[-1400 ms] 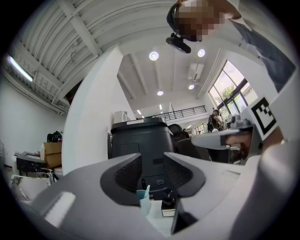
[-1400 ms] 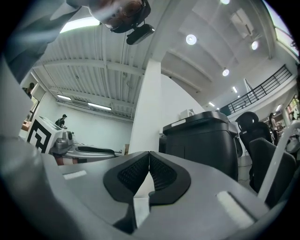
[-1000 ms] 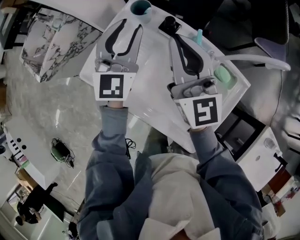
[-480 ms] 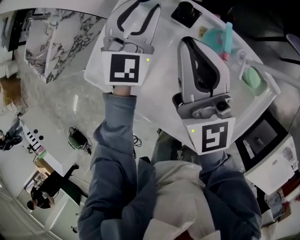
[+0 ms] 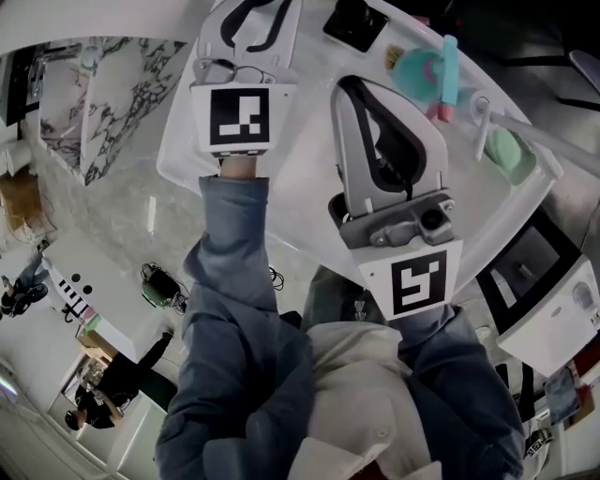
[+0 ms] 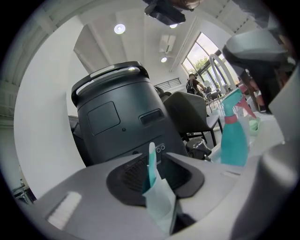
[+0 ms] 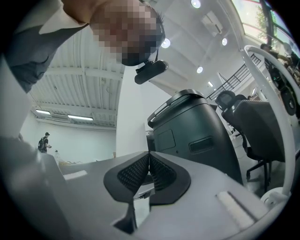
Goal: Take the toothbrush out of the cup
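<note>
In the left gripper view my left gripper (image 6: 152,164) is shut on a thin teal and white toothbrush (image 6: 151,161) that stands up between the pads, with a pale mint part of it (image 6: 159,206) below. In the head view only that gripper's marker cube (image 5: 237,115) and jaw bases show at the top edge; no cup shows under it. My right gripper (image 5: 352,84) hangs over the white counter (image 5: 309,178), jaws together and empty, as the right gripper view (image 7: 149,157) confirms. A teal holder with a pink band (image 5: 419,72) (image 6: 233,136) stands just right of it.
A black object (image 5: 356,21) sits at the counter's far edge. A green soap-like block (image 5: 506,153) and a white tap (image 5: 480,131) are at the right. A dark grey bin-like appliance (image 6: 119,117) (image 7: 197,136) stands beyond the counter. People stand far off on the floor below.
Both grippers have come up closer to the head camera. The left one has slid to the top edge, and the teal cup seen ahead of it a second ago is out of view.
</note>
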The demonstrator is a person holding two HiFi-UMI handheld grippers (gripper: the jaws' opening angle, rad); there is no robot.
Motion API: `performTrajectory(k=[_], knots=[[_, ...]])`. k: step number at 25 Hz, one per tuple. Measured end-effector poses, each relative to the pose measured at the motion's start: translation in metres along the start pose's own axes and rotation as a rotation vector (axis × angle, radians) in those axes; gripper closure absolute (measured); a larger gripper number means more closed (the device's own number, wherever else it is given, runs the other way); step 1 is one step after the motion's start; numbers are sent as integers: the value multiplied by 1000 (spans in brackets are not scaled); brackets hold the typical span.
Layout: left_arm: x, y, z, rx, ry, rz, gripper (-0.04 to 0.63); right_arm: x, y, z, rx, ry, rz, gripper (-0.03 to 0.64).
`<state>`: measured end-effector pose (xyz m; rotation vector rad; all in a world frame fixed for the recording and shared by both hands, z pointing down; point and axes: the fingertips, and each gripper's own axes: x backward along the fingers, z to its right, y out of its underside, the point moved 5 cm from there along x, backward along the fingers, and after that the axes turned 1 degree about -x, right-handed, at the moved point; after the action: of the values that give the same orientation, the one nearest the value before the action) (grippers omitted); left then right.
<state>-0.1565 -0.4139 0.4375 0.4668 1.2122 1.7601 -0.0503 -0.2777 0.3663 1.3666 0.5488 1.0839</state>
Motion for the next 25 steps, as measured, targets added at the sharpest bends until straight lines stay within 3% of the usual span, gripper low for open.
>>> performTrajectory(k=[4,10,21,25], knots=[[-1,1,-2,26,-26,-11,483,-10,10,3,6,11,-17,611],[-1,-3,-2,27,-38,18,489,-18,13,9,-1,34,-16,611],[31,-43,-28,174,-121,177,494,-29,-13,-1,18,2,-18,611],[51,-74,-39,177,-168,240,492,-37,-41,-7,74,-30,34,611]])
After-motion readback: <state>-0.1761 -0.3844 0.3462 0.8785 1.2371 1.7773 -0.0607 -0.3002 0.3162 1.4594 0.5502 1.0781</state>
